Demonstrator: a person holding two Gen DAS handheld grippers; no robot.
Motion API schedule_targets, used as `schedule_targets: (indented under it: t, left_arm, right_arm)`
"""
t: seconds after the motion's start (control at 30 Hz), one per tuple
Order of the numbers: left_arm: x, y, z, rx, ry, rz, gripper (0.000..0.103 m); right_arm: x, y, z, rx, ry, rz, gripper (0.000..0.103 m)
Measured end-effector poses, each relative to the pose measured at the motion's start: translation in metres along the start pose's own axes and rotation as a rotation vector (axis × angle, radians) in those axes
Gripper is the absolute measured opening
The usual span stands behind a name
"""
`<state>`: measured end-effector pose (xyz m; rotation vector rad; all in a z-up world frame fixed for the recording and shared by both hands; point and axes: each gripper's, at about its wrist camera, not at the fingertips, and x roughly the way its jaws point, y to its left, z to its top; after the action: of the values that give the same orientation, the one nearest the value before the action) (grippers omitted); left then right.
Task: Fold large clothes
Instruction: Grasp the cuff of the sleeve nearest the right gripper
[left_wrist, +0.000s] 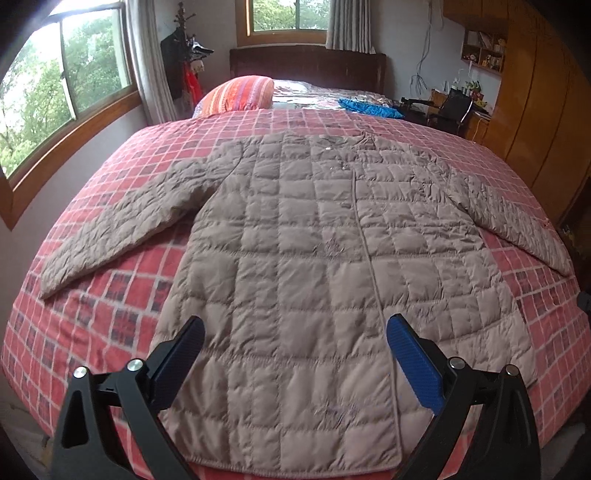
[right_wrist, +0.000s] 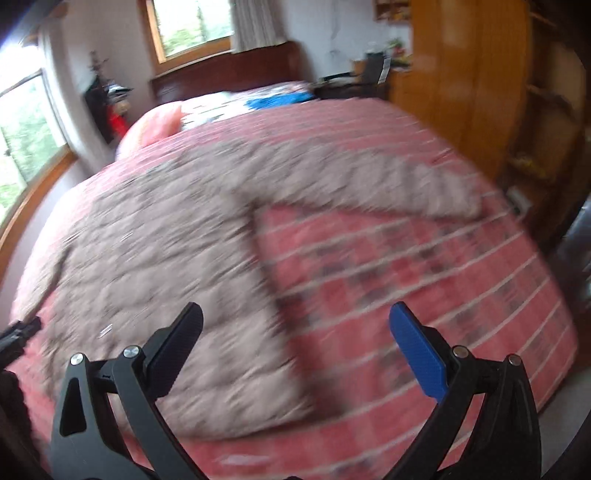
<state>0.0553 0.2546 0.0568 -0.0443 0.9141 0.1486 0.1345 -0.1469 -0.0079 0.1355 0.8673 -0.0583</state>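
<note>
A beige quilted jacket lies flat on the red checked bedspread, both sleeves spread out, its hem toward me. My left gripper hovers open above the hem with nothing between its fingers. The right wrist view is blurred by motion; there the jacket fills the left side, with one sleeve stretching to the right. My right gripper is open and empty above the jacket's right edge and the bedspread. At the left edge of that view a dark part of the other gripper shows.
A striped orange pillow and a blue cloth lie at the bed's head, by the dark headboard. Windows run along the left wall. A wooden wardrobe and a cluttered desk stand on the right.
</note>
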Motion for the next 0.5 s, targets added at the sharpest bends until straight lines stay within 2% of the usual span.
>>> schedule_targets:
  t: [0.1,0.2,0.3,0.4,0.5]
  left_arm:
    - [0.027,-0.037,0.041,0.051,0.010,-0.038,0.099]
    - [0.060,-0.089,0.080,0.127,0.039,-0.118,0.099]
    - [0.089,-0.138,0.109,0.179,0.056,-0.167,0.099]
    - [0.122,-0.180,0.130,0.179,0.109,-0.218,0.095]
    - [0.152,-0.205,0.142,0.149,0.168,-0.264,0.091]
  right_arm:
    - [0.023,-0.048,0.034,0.049,0.011,-0.044,0.100]
    - [0.046,-0.098,0.061,0.126,0.049,-0.066,0.100]
    - [0.077,-0.153,0.086,0.187,0.080,-0.138,0.100]
    - [0.112,-0.198,0.099,0.253,0.132,-0.135,0.100]
    - [0.137,-0.222,0.103,0.290,0.167,-0.116,0.100]
